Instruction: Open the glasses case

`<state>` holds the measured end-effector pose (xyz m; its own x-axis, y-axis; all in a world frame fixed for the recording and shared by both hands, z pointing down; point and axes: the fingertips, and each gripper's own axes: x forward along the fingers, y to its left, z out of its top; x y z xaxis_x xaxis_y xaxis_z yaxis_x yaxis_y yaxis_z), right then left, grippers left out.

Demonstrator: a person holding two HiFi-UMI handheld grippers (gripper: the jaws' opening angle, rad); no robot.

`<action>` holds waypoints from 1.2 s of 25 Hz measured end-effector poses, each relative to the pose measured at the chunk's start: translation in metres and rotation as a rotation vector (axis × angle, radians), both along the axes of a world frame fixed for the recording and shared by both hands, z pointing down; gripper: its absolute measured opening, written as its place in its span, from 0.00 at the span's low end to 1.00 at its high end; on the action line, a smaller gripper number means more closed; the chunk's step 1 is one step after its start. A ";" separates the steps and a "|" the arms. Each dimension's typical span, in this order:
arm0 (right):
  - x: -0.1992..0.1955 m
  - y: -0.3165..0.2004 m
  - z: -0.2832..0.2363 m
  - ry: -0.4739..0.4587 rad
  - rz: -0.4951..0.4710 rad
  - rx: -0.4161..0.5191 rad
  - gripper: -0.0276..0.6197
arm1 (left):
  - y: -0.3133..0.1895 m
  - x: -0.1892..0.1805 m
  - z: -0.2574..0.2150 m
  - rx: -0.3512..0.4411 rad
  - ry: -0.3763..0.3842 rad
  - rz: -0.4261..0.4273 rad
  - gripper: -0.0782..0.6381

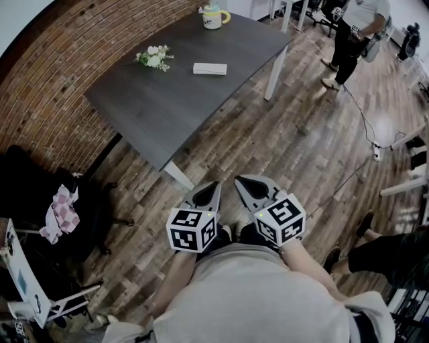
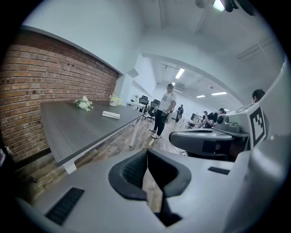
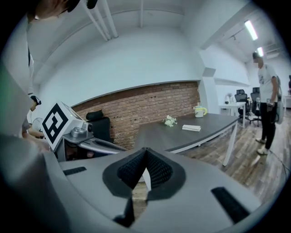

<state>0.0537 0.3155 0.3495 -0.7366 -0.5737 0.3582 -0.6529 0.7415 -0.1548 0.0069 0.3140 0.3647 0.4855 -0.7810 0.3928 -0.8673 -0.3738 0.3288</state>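
White glasses case (image 1: pixel 210 68) lying flat on the dark desk (image 1: pixel 167 114), a flower bunch (image 1: pixel 155 57) and a mug (image 1: pixel 214 17) sitting nearby, left gripper (image 1: pixel 213 186) and right gripper (image 1: pixel 240 181) both hovering clenched and empty over the wooden floor (image 1: pixel 301 154), well apart from the desk.

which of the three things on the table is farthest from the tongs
The white-and-yellow mug, standing at the far end of the table. The flat white case and the flowers both lie nearer.
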 end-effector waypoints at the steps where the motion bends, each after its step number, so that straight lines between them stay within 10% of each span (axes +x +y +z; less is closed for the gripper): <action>1: -0.001 0.000 0.000 -0.004 0.003 -0.002 0.05 | 0.000 -0.003 -0.001 0.001 0.008 -0.001 0.14; 14: 0.011 -0.002 0.005 -0.006 0.160 0.018 0.05 | 0.000 -0.034 0.001 0.039 0.029 -0.032 0.14; 30: 0.003 -0.081 0.011 0.028 0.105 0.022 0.18 | -0.082 -0.050 0.002 0.061 -0.013 -0.109 0.15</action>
<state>0.0567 0.2350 0.3604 -0.6619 -0.6551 0.3644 -0.7310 0.6717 -0.1205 -0.0433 0.2318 0.3671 0.3921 -0.8512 0.3489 -0.9077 -0.2963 0.2972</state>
